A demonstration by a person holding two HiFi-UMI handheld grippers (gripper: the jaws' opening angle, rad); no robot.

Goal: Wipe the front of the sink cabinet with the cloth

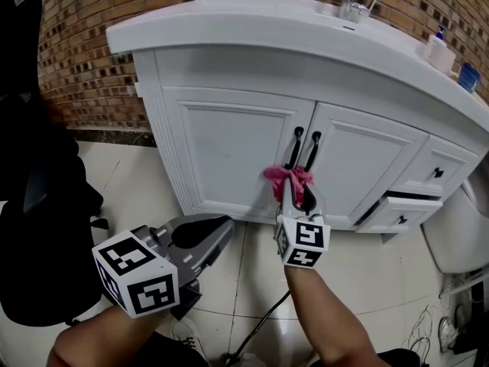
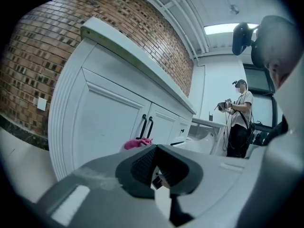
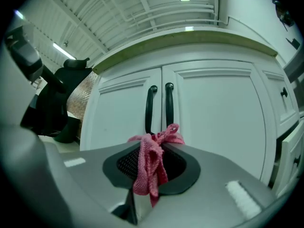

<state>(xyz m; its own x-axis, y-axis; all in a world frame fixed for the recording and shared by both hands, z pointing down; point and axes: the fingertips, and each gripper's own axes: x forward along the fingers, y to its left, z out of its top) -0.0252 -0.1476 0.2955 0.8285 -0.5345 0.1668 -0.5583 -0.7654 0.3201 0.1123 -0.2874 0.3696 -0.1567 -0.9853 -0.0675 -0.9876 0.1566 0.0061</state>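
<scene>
The white sink cabinet [image 1: 229,151] has two doors with black handles [image 1: 295,147] at its middle. A pink cloth [image 1: 288,177] is bunched just below those handles, close against the cabinet front, with my right gripper [image 1: 296,195] shut on it. In the right gripper view the cloth [image 3: 151,161] hangs out of the closed jaws of the right gripper [image 3: 152,169], in front of the handles [image 3: 151,109]. My left gripper [image 1: 221,228] hovers low at the left, apart from the cabinet, shut and holding nothing. Its own view shows the left gripper [image 2: 159,175], the cloth [image 2: 137,143] and the cabinet [image 2: 104,122].
A black office chair [image 1: 38,228] stands at the left. A lower right drawer [image 1: 401,209] is slightly pulled out, with a white fixture [image 1: 458,235] beside it. A faucet [image 1: 351,2] and bottles [image 1: 439,52] sit on top. A cable [image 1: 263,327] lies on the floor. A person [image 2: 240,118] stands far off.
</scene>
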